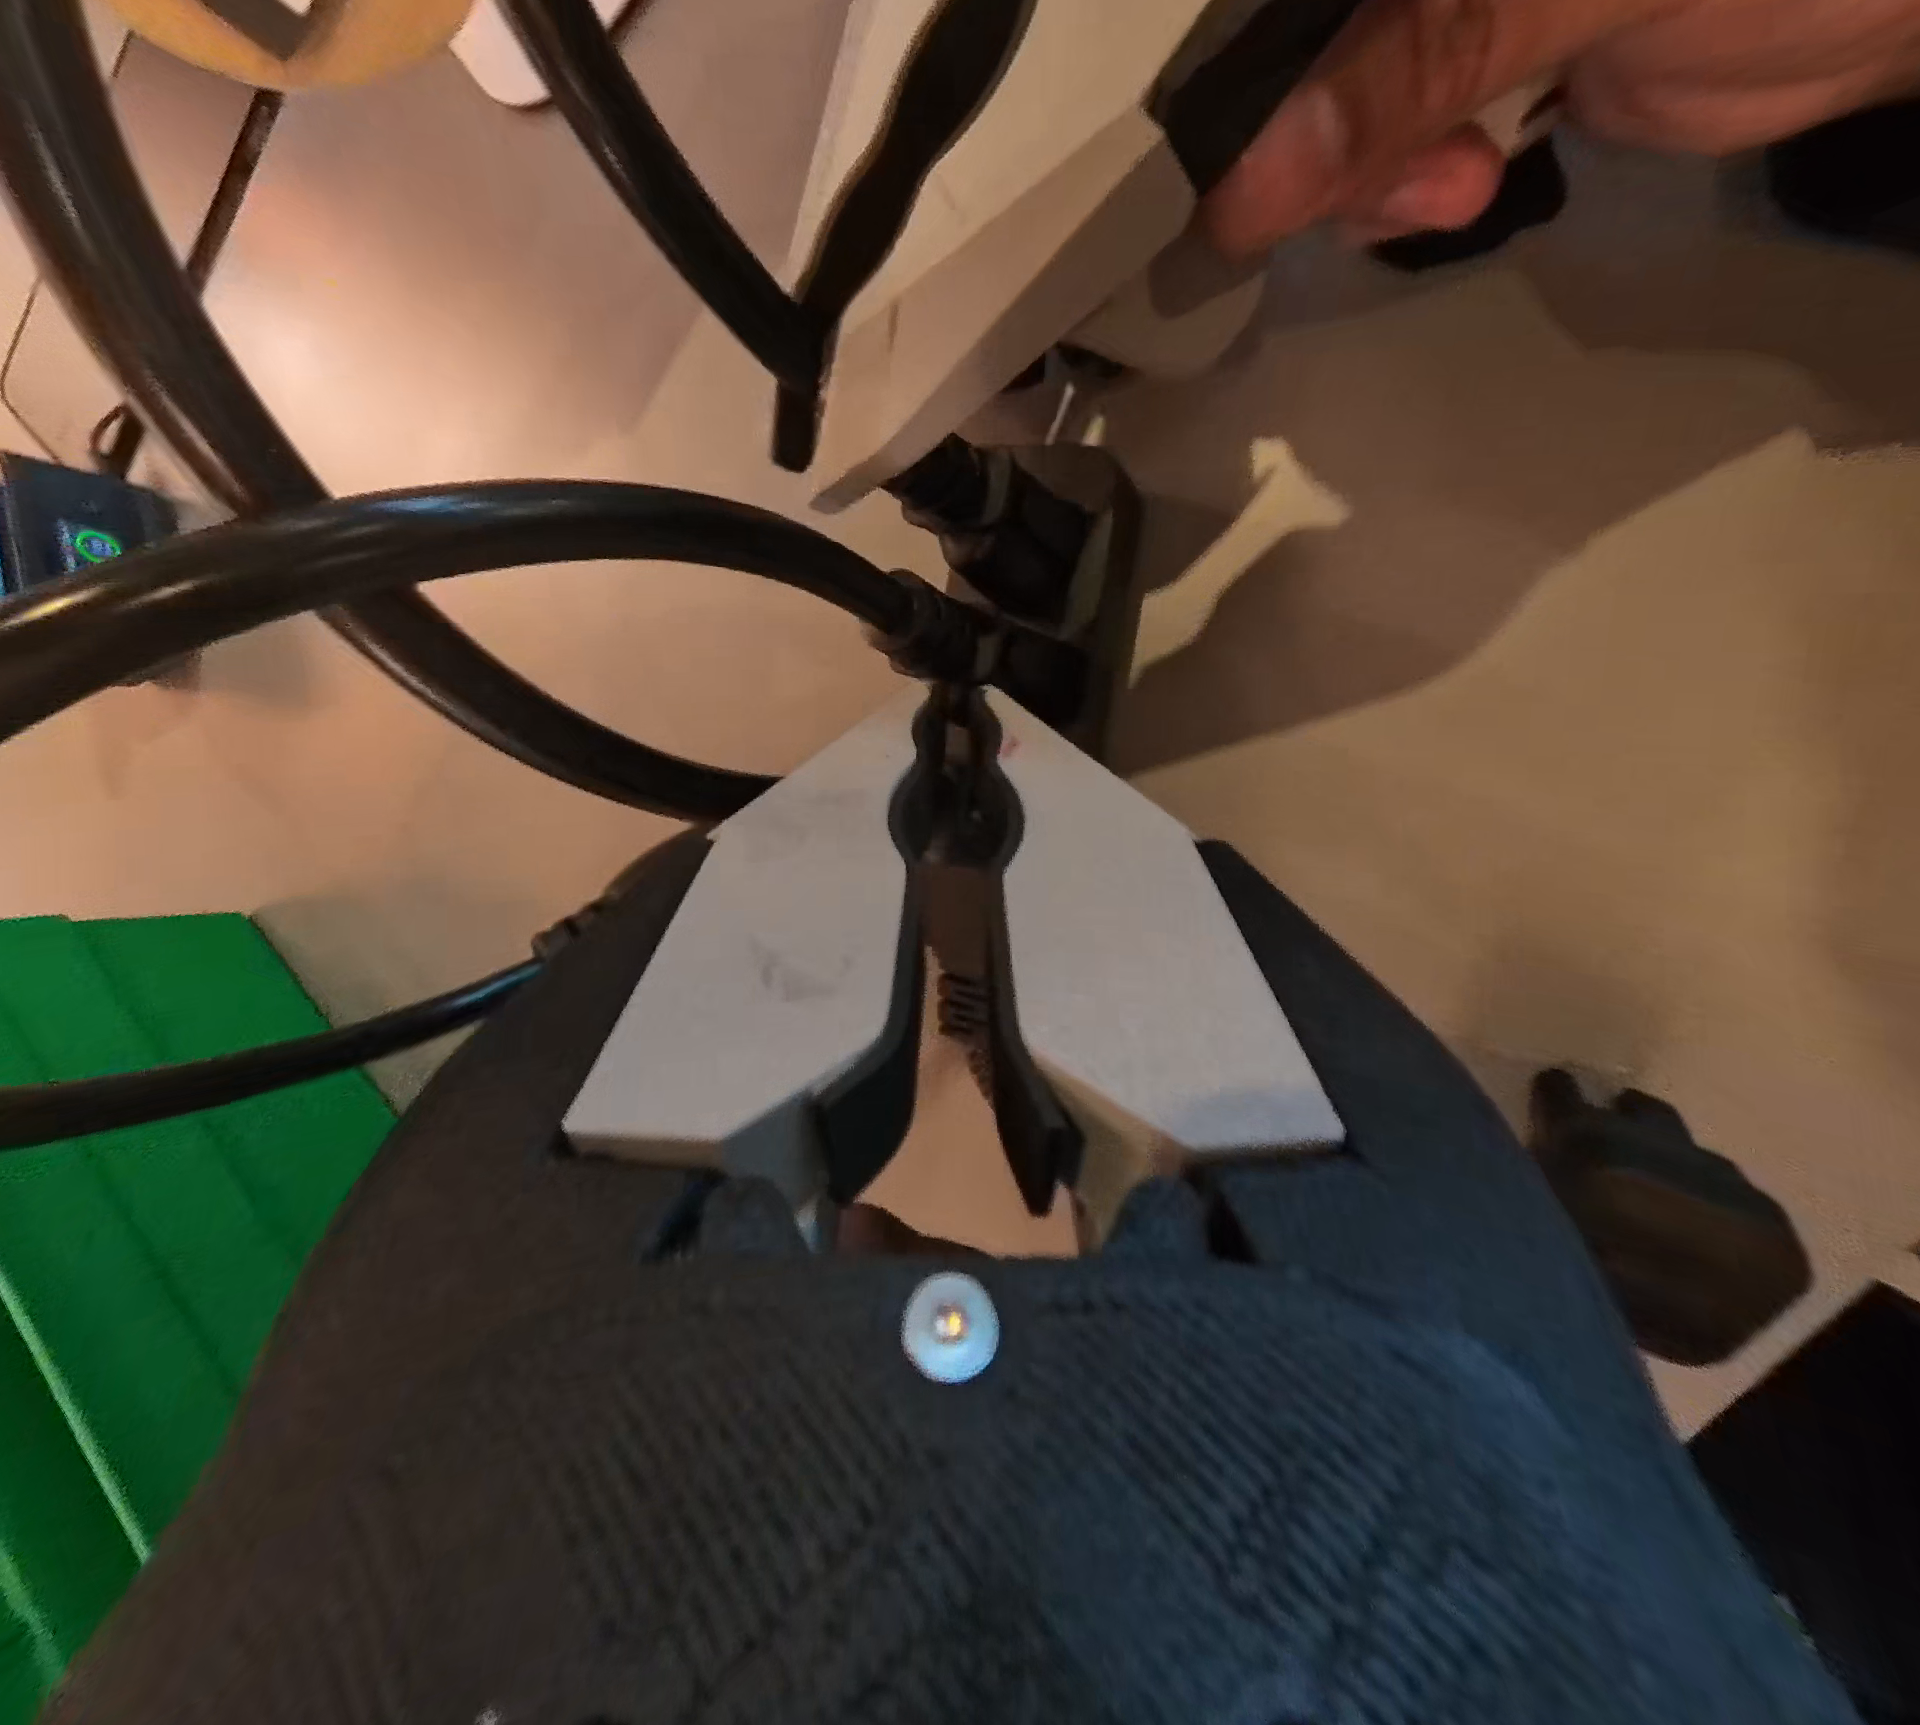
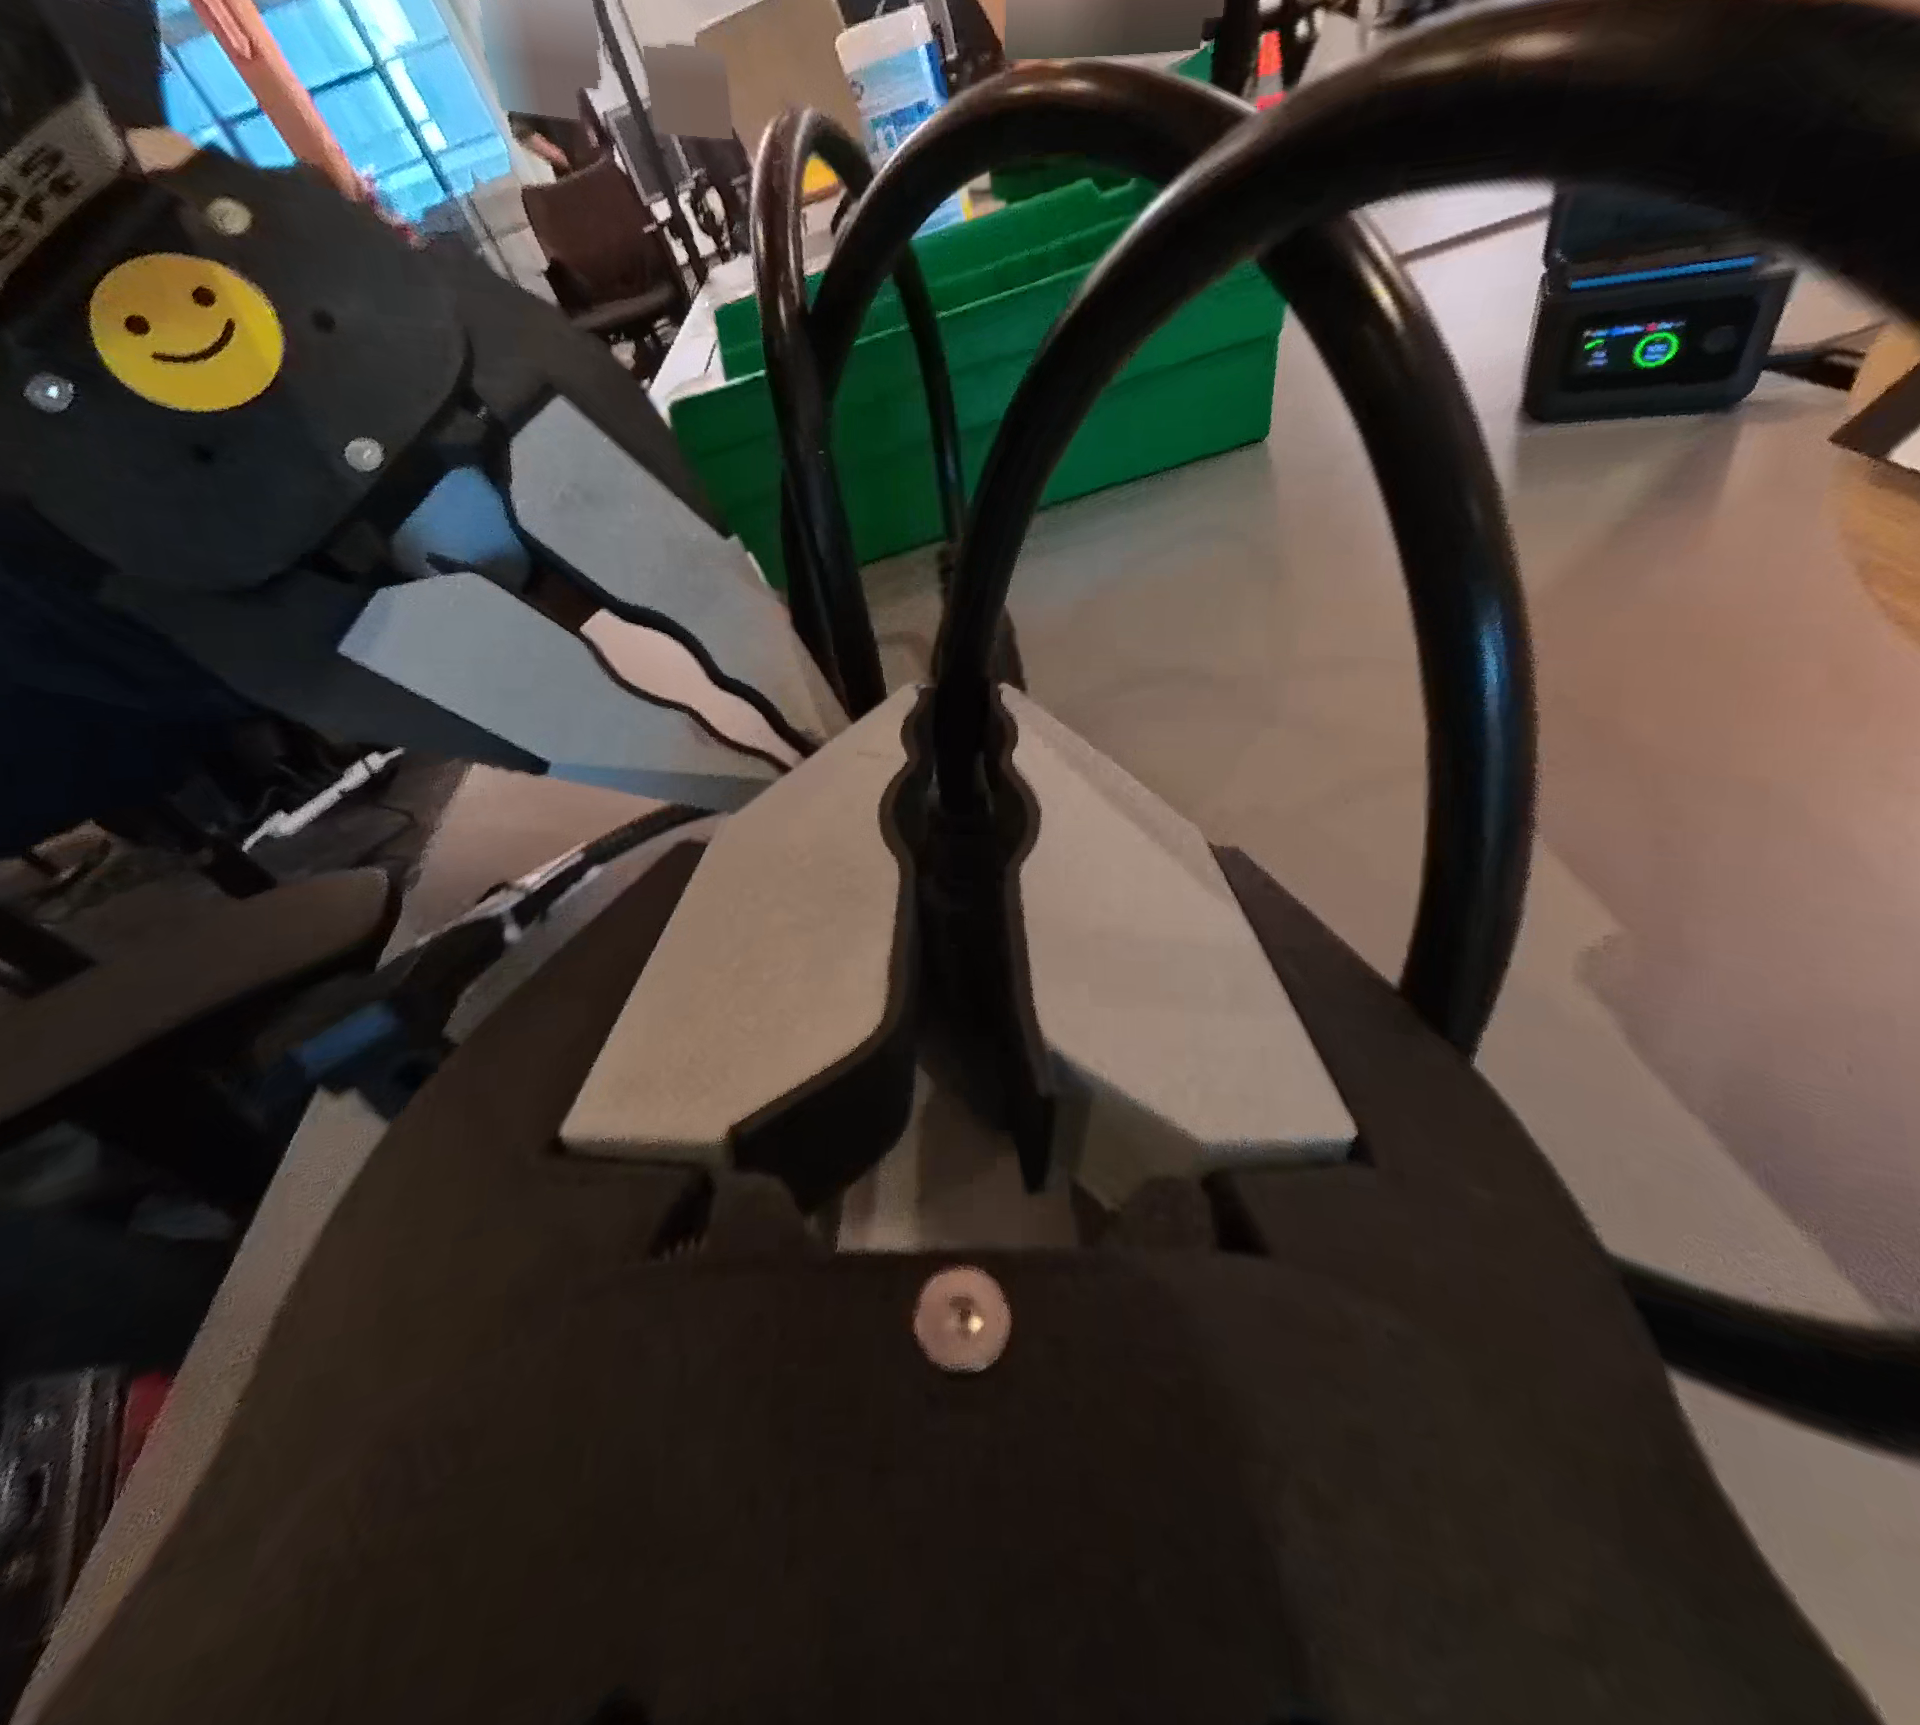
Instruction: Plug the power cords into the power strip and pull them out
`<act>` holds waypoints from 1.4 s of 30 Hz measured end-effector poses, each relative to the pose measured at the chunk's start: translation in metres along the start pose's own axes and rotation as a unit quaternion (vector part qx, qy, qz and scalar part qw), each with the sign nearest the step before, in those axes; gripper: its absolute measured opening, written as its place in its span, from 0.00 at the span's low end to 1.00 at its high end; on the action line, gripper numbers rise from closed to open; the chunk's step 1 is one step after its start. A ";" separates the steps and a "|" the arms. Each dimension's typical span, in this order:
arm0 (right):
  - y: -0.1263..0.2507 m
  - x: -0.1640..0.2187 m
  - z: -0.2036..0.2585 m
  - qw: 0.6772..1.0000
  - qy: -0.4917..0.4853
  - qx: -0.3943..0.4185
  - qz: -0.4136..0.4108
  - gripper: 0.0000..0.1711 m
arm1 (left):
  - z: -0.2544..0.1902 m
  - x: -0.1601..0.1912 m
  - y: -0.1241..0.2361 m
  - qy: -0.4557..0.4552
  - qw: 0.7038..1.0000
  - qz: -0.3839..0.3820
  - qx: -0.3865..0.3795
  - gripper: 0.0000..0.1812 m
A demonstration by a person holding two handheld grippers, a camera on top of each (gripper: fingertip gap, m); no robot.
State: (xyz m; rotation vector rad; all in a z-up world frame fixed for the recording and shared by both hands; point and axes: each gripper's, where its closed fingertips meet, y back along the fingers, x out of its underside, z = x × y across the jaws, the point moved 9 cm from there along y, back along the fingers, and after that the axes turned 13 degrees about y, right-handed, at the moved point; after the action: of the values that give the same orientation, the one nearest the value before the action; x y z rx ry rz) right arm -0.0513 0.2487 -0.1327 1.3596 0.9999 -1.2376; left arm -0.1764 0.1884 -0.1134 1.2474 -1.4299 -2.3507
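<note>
In the left wrist view my left gripper [image 1: 956, 776] is shut on a black plug [image 1: 961, 948] whose front end meets the near end of the dark power strip [image 1: 1091, 595]. A second plug [image 1: 935, 636] with a thick black cord [image 1: 468, 532] sits in the strip beside it. My right gripper [image 1: 883, 470], held by a hand [image 1: 1558, 65], comes in from above and is shut on a third plug [image 1: 966, 491] at the strip. In the right wrist view my right gripper [image 2: 961, 740] is shut on that black cord [image 2: 1455, 584], which loops up; the strip is hidden there.
A loose black plug [image 1: 1652, 1197] lies on the grey table [image 1: 1455, 740] at the right. A green bin [image 2: 977, 387] stands behind the cords. A small dark device with a lit screen [image 2: 1652, 345] sits at the far right. The left gripper's body bears a yellow sticker [image 2: 187, 330].
</note>
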 end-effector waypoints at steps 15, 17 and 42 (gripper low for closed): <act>0.007 0.001 0.003 0.996 0.062 0.005 0.067 0.06 | 0.009 0.002 0.007 0.063 0.997 -0.028 0.041 0.18; 0.002 0.006 0.002 0.994 0.072 0.019 0.085 0.08 | 0.009 -0.001 0.004 0.071 0.996 -0.034 0.040 0.24; -0.023 0.023 0.019 0.973 0.130 0.036 0.187 0.00 | 0.009 0.030 -0.002 0.055 0.997 -0.017 -0.053 0.22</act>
State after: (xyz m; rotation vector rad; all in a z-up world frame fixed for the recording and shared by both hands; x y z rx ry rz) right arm -0.0738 0.2325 -0.1578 1.7081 0.8283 -0.8344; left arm -0.2016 0.1814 -0.1307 1.3589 -1.2441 -2.3052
